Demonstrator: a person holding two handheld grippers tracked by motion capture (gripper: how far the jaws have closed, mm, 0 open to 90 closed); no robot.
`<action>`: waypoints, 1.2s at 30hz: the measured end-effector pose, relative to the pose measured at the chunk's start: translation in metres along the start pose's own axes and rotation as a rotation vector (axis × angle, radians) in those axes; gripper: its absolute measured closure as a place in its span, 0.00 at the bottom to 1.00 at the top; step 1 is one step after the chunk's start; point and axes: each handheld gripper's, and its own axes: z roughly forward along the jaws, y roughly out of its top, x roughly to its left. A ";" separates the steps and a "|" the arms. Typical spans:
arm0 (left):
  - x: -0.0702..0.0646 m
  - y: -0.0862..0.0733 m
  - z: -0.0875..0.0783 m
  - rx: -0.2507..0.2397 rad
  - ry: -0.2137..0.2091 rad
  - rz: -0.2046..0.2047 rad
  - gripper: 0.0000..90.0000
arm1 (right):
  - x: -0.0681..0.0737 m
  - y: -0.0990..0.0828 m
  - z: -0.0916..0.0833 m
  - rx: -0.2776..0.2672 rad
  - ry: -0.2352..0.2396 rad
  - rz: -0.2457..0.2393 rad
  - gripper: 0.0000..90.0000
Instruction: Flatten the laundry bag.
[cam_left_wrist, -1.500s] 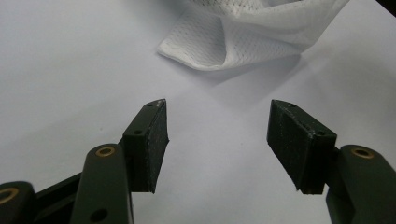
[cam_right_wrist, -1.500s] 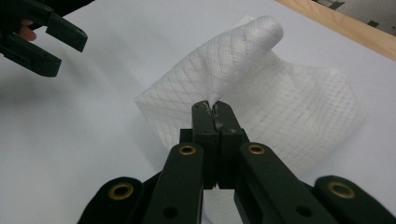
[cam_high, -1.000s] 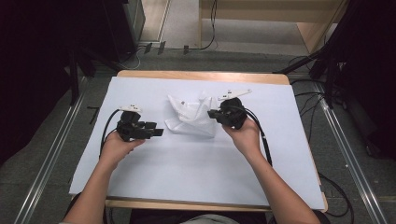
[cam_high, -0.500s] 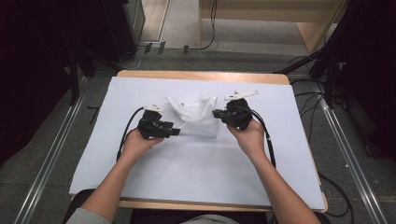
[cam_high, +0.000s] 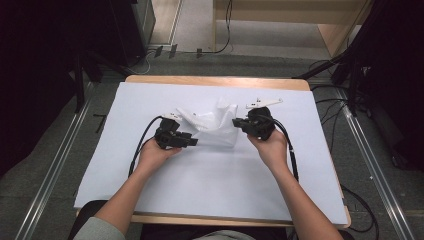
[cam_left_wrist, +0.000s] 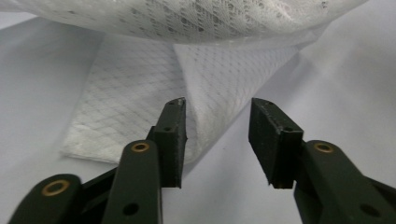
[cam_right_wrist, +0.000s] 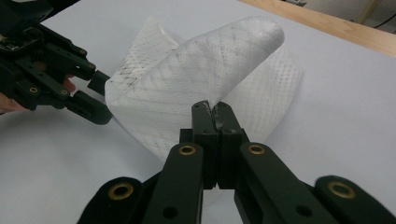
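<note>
Right gripper (cam_right_wrist: 215, 108): jaws pressed together on an edge of the white mesh cloth (cam_right_wrist: 196, 79), a thin fold of it pinched between the tips; in the high view this gripper (cam_high: 239, 123) sits at the cloth's right side, held in the right hand (cam_high: 271, 145).

Left gripper (cam_left_wrist: 217, 123): jaws parted with a clear gap between them, nothing inside; the jaw tips sit just short of a flat corner of the cloth (cam_left_wrist: 140, 88), the left jaw overlapping its edge in that view. Whether it touches the cloth cannot be told. In the high view it (cam_high: 194, 142) lies at the cloth's lower left, in the left hand (cam_high: 155, 152).

Mesh cloth: white, net-patterned, lying a little behind the middle of the white sheet; part lies flat, part is lifted and curled over into a rounded fold above the right gripper's tips. In the high view (cam_high: 212, 122) it sits between the two grippers.

White sheet (cam_high: 200, 190): covers most of the table, under the cloth and both hands.

Table (cam_high: 215, 80): a strip of wood shows beyond the far edge of the sheet, behind the cloth.

Cables: one black cable (cam_high: 142, 140) loops from the left gripper away from the cloth; another (cam_high: 290, 150) runs back along the right forearm.
</note>
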 end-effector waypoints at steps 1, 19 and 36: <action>-0.001 0.000 0.002 0.015 0.002 0.002 0.67 | 0.000 0.000 0.000 0.001 0.001 0.001 1.00; 0.008 0.000 -0.007 0.004 -0.010 -0.038 1.00 | -0.021 -0.010 -0.012 -0.010 -0.043 0.067 1.00; 0.024 -0.001 -0.033 -0.067 0.031 -0.072 1.00 | -0.048 -0.036 -0.004 0.026 -0.078 0.165 1.00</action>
